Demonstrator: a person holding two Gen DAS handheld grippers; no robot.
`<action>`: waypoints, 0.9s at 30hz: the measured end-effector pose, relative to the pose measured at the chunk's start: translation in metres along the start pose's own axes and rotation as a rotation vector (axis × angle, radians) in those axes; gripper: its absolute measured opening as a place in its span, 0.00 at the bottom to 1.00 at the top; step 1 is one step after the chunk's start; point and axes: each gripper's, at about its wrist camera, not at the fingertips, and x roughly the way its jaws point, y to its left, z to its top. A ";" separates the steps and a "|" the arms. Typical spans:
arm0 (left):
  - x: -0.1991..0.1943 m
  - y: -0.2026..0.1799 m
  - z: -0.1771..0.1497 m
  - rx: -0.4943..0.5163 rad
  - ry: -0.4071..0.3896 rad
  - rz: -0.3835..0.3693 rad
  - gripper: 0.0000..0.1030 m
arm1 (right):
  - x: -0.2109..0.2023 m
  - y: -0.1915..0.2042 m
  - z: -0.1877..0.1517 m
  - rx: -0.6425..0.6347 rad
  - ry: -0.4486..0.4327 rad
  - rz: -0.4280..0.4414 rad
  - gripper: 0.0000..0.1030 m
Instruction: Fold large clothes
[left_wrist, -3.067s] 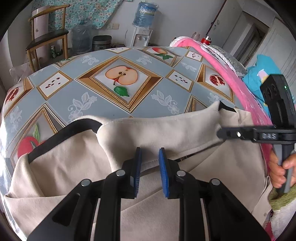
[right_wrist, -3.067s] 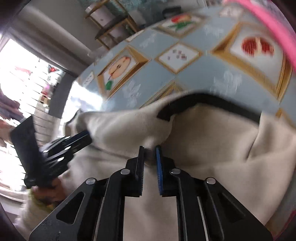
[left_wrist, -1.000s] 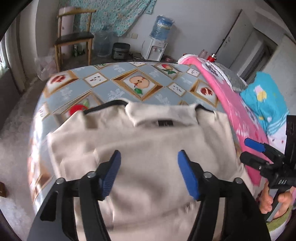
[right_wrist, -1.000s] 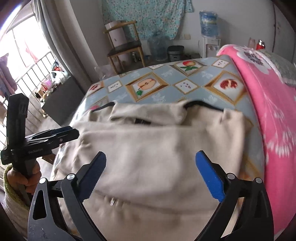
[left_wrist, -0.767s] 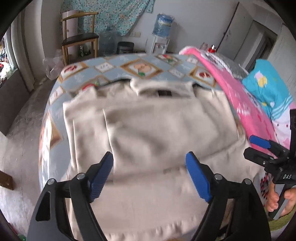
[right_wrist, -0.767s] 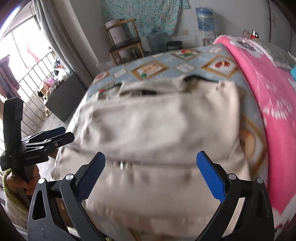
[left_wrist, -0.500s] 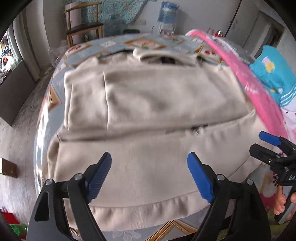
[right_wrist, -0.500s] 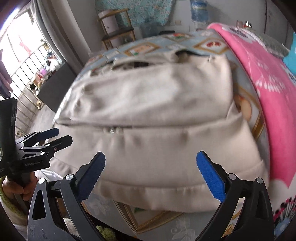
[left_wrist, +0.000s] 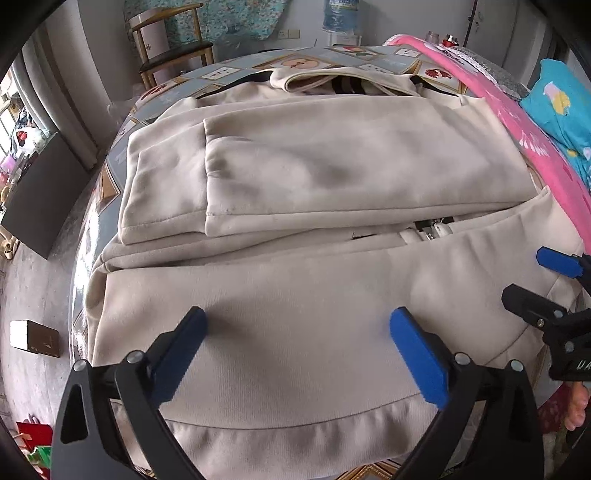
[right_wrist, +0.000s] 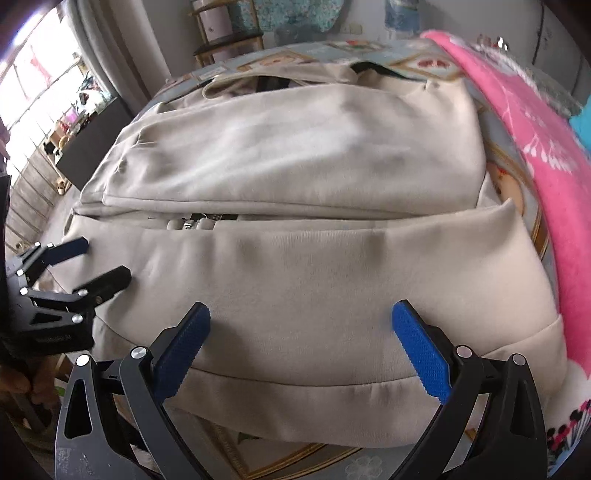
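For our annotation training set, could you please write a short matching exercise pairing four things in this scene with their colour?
Things:
1. jacket
2. blanket
3. chair
4. gripper pads

Colours:
A. pink
B. blue
C. beige
D. brown wood with a dark seat

Pairs: 1-C, 2-A, 3-D, 4-B

place: home room | cues: wooden chair (left_wrist: 173, 48), water dispenser (left_wrist: 338, 18), fruit-print tablecloth (left_wrist: 110, 162), pink blanket (left_wrist: 532, 147)
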 end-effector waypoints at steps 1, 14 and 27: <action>0.000 0.000 0.000 -0.001 0.000 0.002 0.95 | 0.000 0.001 -0.001 -0.007 -0.004 -0.006 0.93; -0.001 -0.001 -0.003 -0.011 -0.015 0.014 0.95 | 0.003 0.004 0.000 -0.013 -0.013 -0.046 0.93; -0.001 -0.002 -0.003 -0.008 -0.017 0.013 0.95 | 0.005 0.008 0.000 -0.016 -0.024 -0.048 0.93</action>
